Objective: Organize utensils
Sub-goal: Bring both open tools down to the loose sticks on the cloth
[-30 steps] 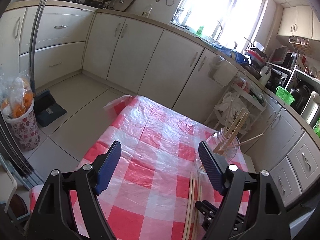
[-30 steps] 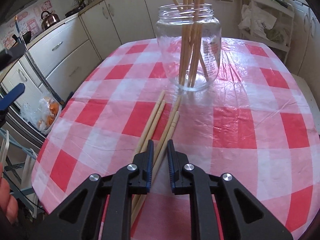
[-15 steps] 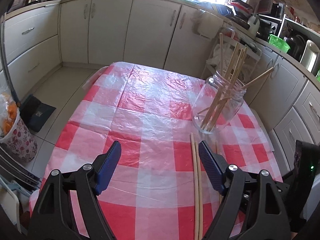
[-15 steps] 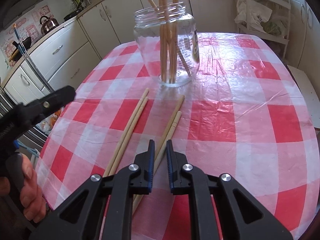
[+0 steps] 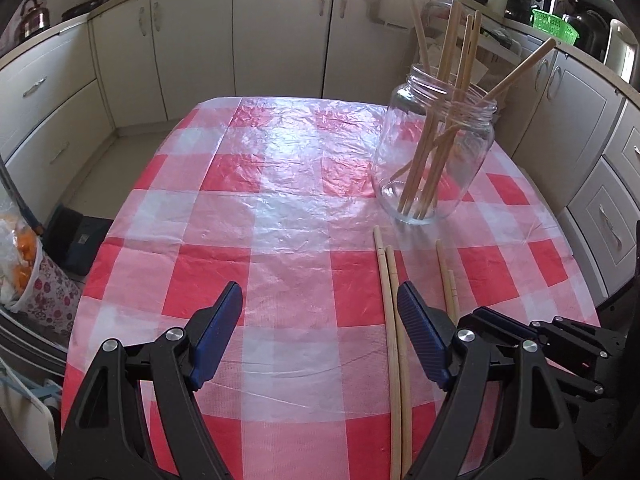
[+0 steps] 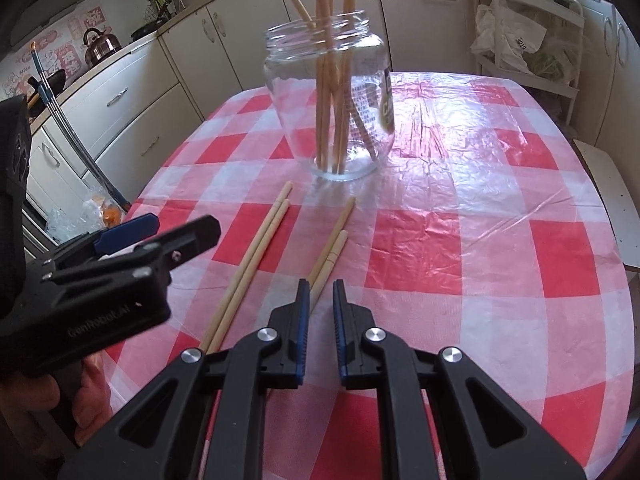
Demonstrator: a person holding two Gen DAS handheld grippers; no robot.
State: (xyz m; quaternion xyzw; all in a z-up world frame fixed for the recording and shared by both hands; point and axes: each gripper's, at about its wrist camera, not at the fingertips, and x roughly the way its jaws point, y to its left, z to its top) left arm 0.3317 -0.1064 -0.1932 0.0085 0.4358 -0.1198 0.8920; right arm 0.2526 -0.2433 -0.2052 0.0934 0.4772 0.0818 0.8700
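My left hand-held gripper (image 5: 320, 312) hangs over the table (image 5: 280, 208) with its jaws spread wide and nothing between them; its right-hand finger sits just beside a pair of chopsticks (image 5: 394, 320) lying flat on the red-and-white checked cloth. A second pair of chopsticks (image 5: 446, 280) lies a little further right, roughly parallel to the first, partly hidden behind that finger. My right hand-held gripper (image 6: 321, 292) is clenched almost closed, with only a narrow slit between the blue pads; the near ends of the second pair (image 6: 330, 248) run under its left finger, and I think the pads are not pinching them, though the tips hide the contact. Past the far ends of both pairs stands the glass jar (image 5: 434, 152), upright (label turned toward the right wrist camera), with several chopsticks standing in it and leaning out over the rim. In the right wrist view my left gripper's body shows at the left edge, held in my hand (image 6: 44, 396), above the table's near-left part.
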